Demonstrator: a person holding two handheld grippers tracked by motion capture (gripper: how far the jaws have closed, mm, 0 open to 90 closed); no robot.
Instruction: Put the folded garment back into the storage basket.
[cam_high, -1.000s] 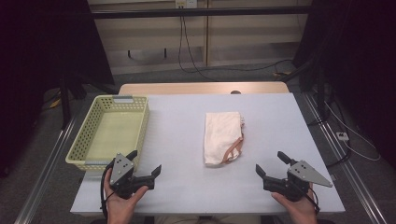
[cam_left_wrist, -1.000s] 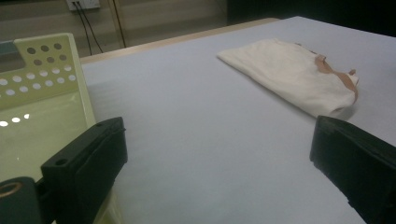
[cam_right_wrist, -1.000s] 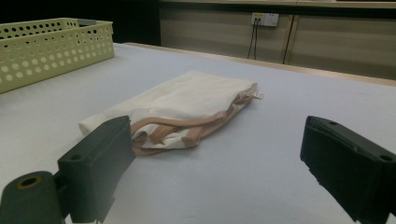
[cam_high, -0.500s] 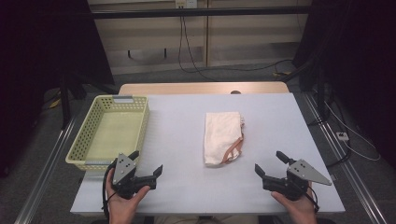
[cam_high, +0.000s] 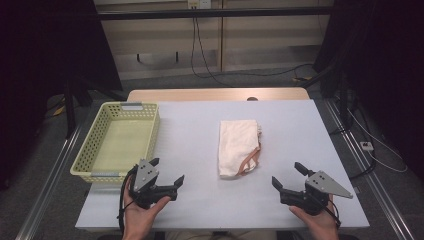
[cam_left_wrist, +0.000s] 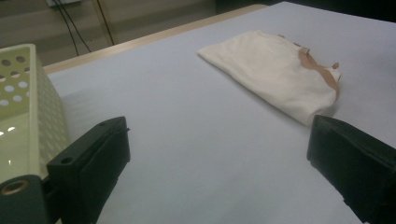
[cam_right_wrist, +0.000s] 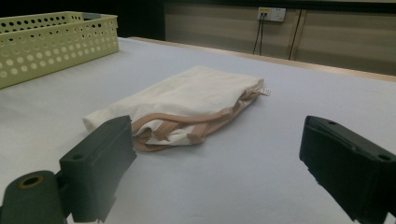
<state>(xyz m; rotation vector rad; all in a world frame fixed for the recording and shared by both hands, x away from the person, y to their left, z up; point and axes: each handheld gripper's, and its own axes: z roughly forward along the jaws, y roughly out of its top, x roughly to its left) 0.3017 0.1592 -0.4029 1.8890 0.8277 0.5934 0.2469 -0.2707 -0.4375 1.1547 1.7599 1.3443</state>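
A folded cream cloth bag with tan straps (cam_high: 238, 147) lies flat in the middle of the table; it also shows as the bag (cam_left_wrist: 275, 72) and the bag (cam_right_wrist: 187, 105). A pale green perforated basket (cam_high: 120, 142) stands empty at the table's left. My left gripper (cam_high: 167, 172) is held open near the front edge, just right of the basket's front corner, with nothing between its jaws. My right gripper (cam_high: 289, 175) is open too, at the front right, a short way short of the bag. Both grippers point toward the bag.
The table top (cam_high: 200, 135) is pale blue-grey with a wooden strip along its far edge. The basket's wall (cam_left_wrist: 28, 112) sits close beside my left gripper. Cables hang down the wall behind the table.
My left gripper has turned slightly and shifted a little to the right. The right gripper, the bag and the basket stay where they were.
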